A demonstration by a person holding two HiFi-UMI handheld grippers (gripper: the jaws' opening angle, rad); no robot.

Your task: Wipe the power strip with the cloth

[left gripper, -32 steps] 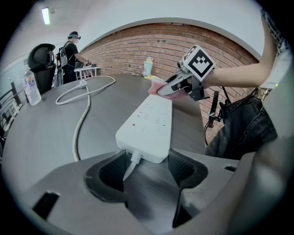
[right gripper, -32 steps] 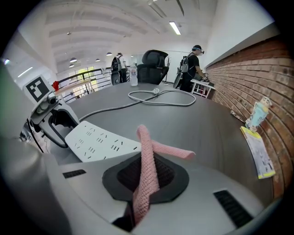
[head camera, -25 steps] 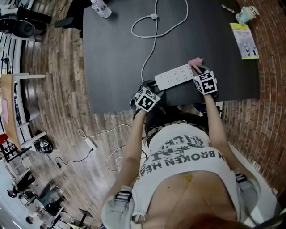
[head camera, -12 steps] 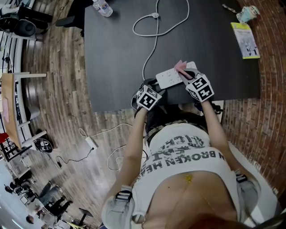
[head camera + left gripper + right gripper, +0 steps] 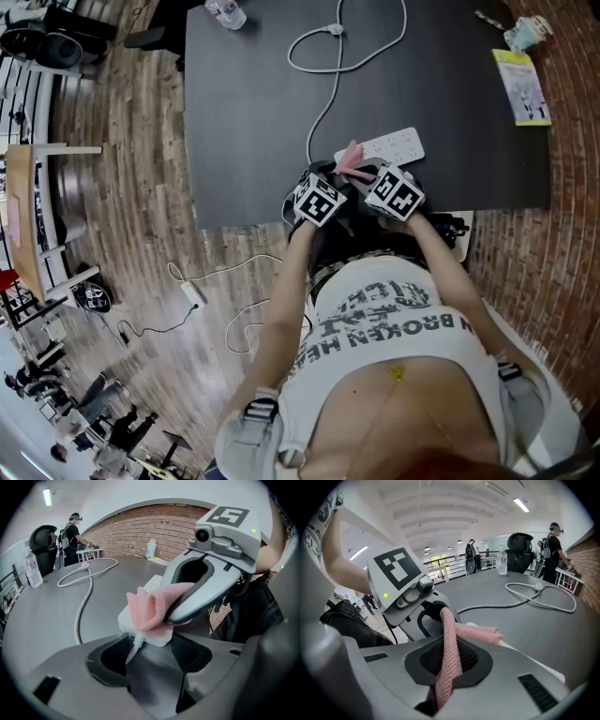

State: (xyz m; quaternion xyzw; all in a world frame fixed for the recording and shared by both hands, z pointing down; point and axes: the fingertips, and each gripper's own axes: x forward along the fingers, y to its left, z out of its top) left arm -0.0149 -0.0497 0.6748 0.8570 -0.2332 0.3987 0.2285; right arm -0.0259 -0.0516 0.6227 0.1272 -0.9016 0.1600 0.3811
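I count two grippers: the left gripper (image 5: 149,645) and the right gripper (image 5: 449,660). On the counter (image 5: 248,122) I count one power strip (image 5: 396,145), one pink cloth (image 5: 349,157), one white cable (image 5: 335,30), one water bottle (image 5: 225,11) and one yellow booklet (image 5: 523,86).

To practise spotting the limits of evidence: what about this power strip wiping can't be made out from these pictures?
- White plastic power strip, sockets: too small in head view; mostly covered by the pink knitted cloth and right claw in left gripper view.
- Strip's cord end, head view: hidden under the cloth and left claw.
- Yellow booklet, print: too small, head view.
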